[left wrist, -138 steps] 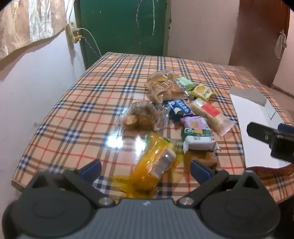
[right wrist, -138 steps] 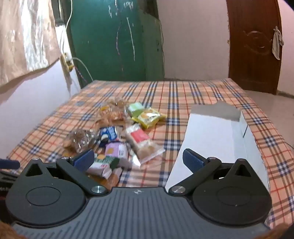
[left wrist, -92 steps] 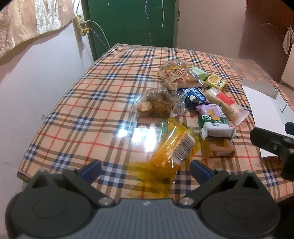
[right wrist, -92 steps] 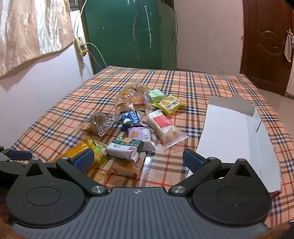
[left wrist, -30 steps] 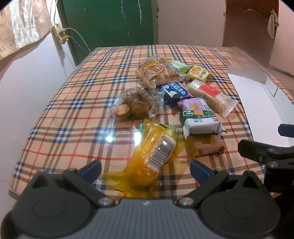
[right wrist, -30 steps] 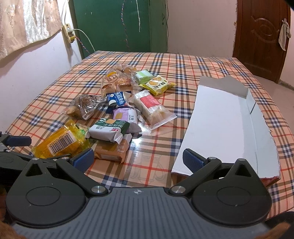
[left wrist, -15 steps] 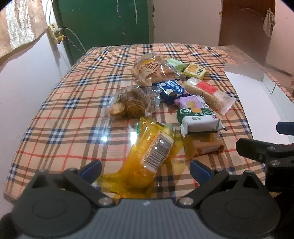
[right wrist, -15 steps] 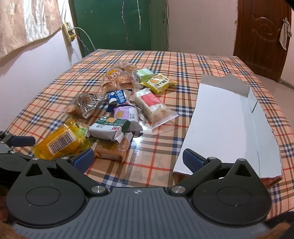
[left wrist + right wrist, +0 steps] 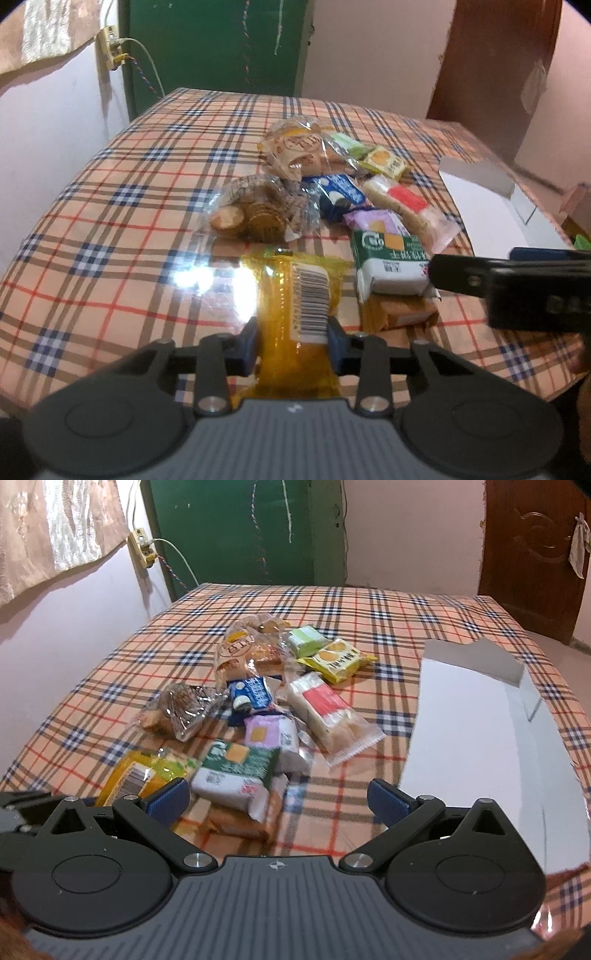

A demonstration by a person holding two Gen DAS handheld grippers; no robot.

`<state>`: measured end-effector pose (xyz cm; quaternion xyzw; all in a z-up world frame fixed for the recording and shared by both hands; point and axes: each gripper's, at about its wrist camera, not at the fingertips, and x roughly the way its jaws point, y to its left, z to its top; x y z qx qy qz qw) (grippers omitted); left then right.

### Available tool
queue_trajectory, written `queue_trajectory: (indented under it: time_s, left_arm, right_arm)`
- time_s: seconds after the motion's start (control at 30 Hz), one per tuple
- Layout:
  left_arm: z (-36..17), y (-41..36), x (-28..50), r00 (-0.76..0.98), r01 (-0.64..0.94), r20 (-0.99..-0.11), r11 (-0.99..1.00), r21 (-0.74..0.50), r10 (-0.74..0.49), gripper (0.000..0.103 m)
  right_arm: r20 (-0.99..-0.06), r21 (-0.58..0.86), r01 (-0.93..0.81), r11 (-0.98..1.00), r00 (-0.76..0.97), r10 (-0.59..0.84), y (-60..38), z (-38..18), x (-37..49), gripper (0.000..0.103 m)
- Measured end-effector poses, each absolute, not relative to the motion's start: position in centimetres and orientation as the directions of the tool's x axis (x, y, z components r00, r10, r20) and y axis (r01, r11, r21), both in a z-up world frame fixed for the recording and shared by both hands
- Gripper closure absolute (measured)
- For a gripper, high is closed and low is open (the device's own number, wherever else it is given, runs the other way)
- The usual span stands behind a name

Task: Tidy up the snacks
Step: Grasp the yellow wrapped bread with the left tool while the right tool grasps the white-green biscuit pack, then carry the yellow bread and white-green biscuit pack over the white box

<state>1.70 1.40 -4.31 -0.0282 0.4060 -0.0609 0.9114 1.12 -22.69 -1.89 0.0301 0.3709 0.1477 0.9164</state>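
Left claw [image 9: 291,341] has just clamped the yellow packet [image 9: 295,295], its near end hidden; right claw [image 9: 279,797] gapes.

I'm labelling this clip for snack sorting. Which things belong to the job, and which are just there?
Job: yellow packet in left gripper; snack pile; white box; right gripper.
Just there: socket, curtain, doors.

**Little I can read from here**

On the yellow plastic snack packet [image 9: 295,295] pinched in my left claw, a white barcode label [image 9: 312,299] shows bars, its digits too blurred to read. Just right of that packet, the green-and-white wrapped snack [image 9: 388,258] bears a round white logo and printed characters, none legible. Other wrappers' printing is too small.
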Motion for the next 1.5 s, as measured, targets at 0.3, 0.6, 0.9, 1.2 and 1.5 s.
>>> queue_trajectory:
  time_s: [0.3, 0.6, 0.9, 1.2, 1.5]
  left_arm:
    - [-3.4, 4.2, 1.6, 0.700, 0.004, -0.709, 0.993, -0.119, -0.088, 0.068]
    - [-3.5, 4.8, 1.8, 0.707, -0.017, -0.702, 0.990, -0.141, -0.087, 0.069]
    - [-2.9, 4.5, 1.5, 0.720, -0.019, -0.688, 0.989, -0.149, -0.090, 0.069]
    - [-1.8, 3.4, 1.1, 0.731, 0.000, -0.675, 0.988, -0.153, -0.105, 0.069]
    - [-0.5, 1.8, 1.1, 0.737, 0.028, -0.665, 0.989, -0.147, -0.119, 0.069]
  right_arm:
    - [-0.695, 0.103, -0.246, 0.964, 0.675, 0.247, -18.7, -3.1, 3.8, 0.000]
    - [-0.728, 0.083, -0.252, 0.964, 0.645, 0.231, -17.1, -5.6, 5.0, 0.040]
    - [-0.683, 0.124, -0.236, 0.964, 0.684, 0.255, -19.6, -3.9, 4.0, 0.042]
    - [-0.646, 0.160, -0.209, 0.965, 0.717, 0.263, -22.9, -2.2, 2.2, 0.042]
    - [-0.605, 0.188, -0.176, 0.966, 0.754, 0.255, -25.7, -0.4, 1.0, 0.042]
